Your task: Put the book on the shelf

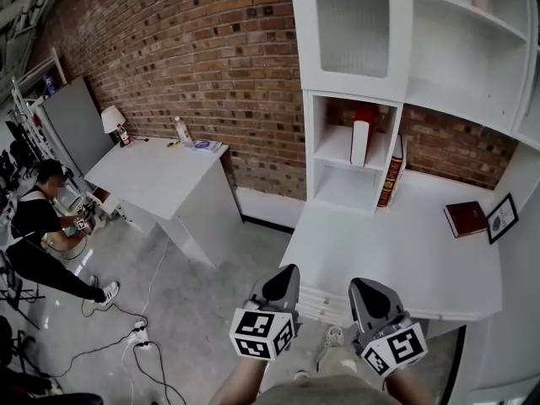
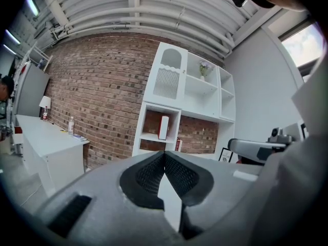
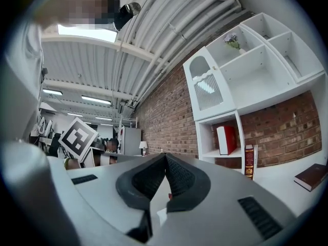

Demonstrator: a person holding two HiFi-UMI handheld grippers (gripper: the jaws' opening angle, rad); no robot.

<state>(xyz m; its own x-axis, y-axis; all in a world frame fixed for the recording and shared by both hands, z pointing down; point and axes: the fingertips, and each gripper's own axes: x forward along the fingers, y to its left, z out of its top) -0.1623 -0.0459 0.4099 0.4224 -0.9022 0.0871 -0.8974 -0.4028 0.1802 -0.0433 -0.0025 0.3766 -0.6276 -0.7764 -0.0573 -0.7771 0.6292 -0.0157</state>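
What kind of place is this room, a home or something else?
Likely a lab or workshop staged as a study: exposed ceiling pipes, loose cables on the concrete floor, and a white shelf unit.

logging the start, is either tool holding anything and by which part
Nothing is held. The left tool and right tool are shut and empty; the book lies on the desk.

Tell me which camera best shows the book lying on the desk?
The head view: the book lies whole, seen from above. The right gripper view catches it at the edge. The left gripper view hardly shows it.
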